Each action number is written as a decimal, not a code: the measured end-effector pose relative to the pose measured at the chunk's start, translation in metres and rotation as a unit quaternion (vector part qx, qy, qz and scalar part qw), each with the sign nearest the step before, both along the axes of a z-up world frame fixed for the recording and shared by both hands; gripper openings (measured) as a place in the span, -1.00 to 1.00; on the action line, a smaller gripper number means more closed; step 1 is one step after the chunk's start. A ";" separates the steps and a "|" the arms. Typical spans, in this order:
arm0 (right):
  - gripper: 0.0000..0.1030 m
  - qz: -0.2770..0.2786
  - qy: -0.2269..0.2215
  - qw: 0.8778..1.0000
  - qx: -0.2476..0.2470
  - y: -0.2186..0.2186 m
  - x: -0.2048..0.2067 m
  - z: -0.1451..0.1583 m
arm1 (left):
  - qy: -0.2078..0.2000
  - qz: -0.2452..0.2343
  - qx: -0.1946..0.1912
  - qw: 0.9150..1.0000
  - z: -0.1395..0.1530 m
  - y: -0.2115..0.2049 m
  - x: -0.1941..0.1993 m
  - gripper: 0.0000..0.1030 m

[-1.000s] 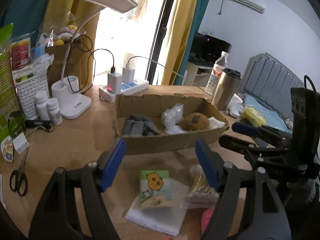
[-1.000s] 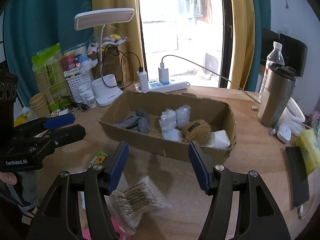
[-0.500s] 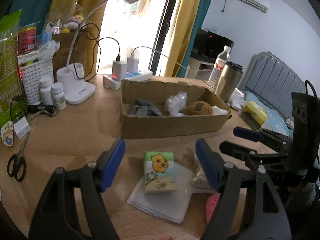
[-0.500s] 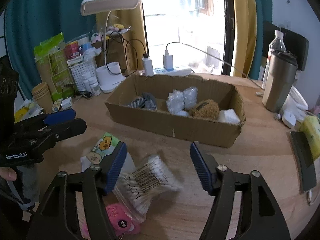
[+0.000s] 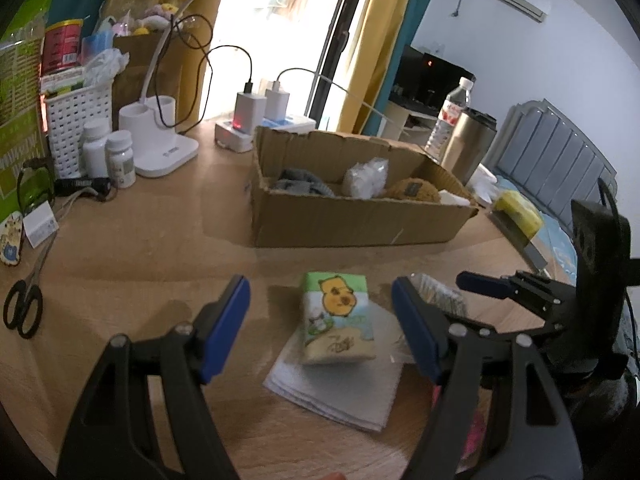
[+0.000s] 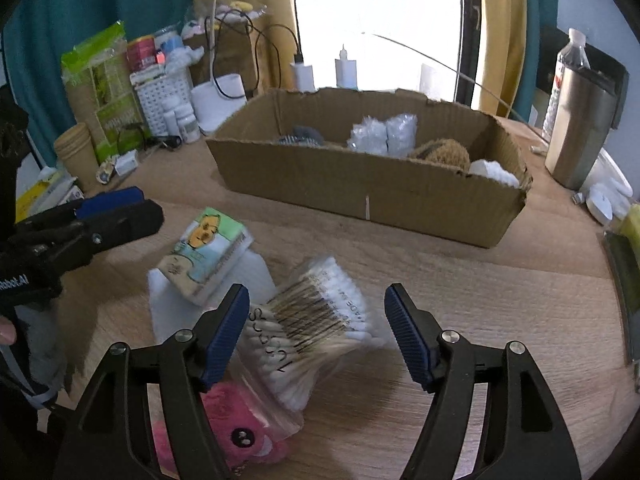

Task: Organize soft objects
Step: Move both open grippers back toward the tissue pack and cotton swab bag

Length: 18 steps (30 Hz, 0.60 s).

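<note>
Left wrist view: on the wooden table [image 5: 132, 240], the left gripper [image 5: 320, 320] gapes wide around a tissue pack [image 5: 338, 316]; cardboard box [image 5: 352, 220] at twelve o'clock.

Right wrist view: the right gripper [image 6: 316, 330], jaws wide and empty, frames a cotton swab bag [image 6: 312, 324]; pink plush [image 6: 240, 436] at seven o'clock.

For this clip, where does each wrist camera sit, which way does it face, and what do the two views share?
Left wrist: on the left gripper, angled down at a tissue pack on a folded cloth; its own open jaws show, right gripper at right.
Right wrist: on the right gripper, angled down at bagged cotton swabs and a pink plush; own open jaws show, left gripper at left.
Shared: tissue pack, cardboard box, desk lamp base.
</note>
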State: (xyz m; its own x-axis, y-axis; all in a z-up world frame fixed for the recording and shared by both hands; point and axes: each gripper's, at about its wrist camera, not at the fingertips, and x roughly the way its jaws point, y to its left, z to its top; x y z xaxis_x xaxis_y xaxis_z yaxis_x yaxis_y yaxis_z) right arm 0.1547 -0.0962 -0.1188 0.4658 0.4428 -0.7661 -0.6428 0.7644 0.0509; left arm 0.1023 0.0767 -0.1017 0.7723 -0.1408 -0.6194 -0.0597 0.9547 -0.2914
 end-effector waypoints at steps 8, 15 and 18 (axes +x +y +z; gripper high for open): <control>0.53 -0.010 0.009 1.000 0.003 -0.014 0.014 -0.006 | 0.014 -0.005 0.001 1.000 -0.008 -0.003 0.009 0.45; 0.55 -0.049 0.007 0.999 0.005 -0.040 0.031 -0.003 | 0.028 -0.017 0.006 0.999 -0.015 -0.012 0.022 0.45; 0.55 -0.061 0.012 0.998 0.008 -0.049 0.033 -0.002 | 0.037 -0.021 0.010 0.999 -0.018 -0.015 0.027 0.45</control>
